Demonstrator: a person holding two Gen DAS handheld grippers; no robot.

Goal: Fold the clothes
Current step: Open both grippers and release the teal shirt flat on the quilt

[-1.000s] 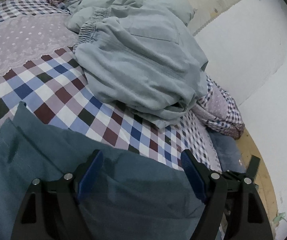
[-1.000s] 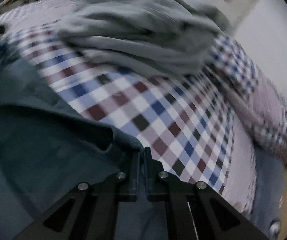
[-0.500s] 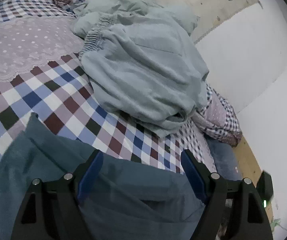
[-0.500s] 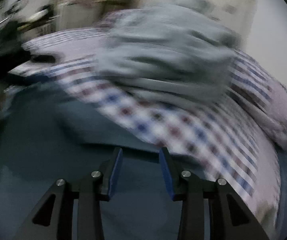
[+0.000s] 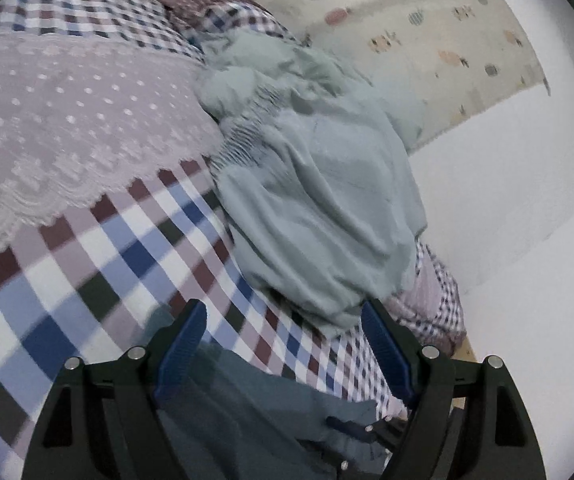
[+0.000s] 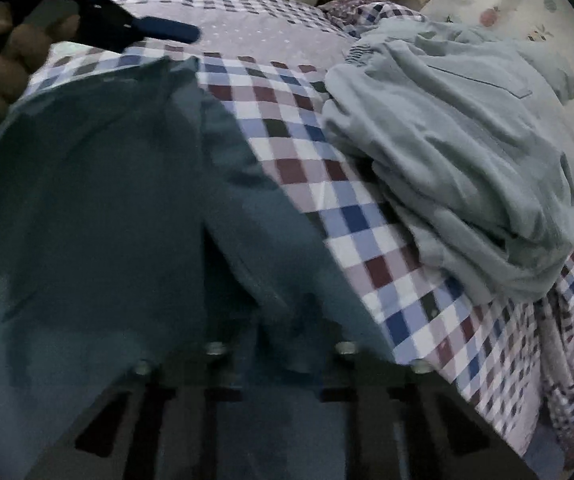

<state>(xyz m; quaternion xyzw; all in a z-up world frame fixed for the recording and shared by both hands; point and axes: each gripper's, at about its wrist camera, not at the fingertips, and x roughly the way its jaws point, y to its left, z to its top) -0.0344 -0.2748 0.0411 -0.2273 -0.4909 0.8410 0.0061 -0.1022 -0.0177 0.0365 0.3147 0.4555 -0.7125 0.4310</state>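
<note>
Left wrist view: the left gripper (image 5: 283, 344), fingers standing wide apart, is hovering over the dark shirt (image 5: 255, 412) lying on the checked bedspread (image 5: 99, 264) beside a pale garment (image 5: 319, 208). Right wrist view: the shirt is covering the right gripper (image 6: 279, 364), hiding its fingers; a hand (image 6: 3, 60) is showing.

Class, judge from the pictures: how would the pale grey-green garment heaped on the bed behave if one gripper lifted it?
The pale grey-green garment lies in soft, rumpled folds, so it would probably droop limply. Its layers look loosely piled, so they may well unfold.
</note>
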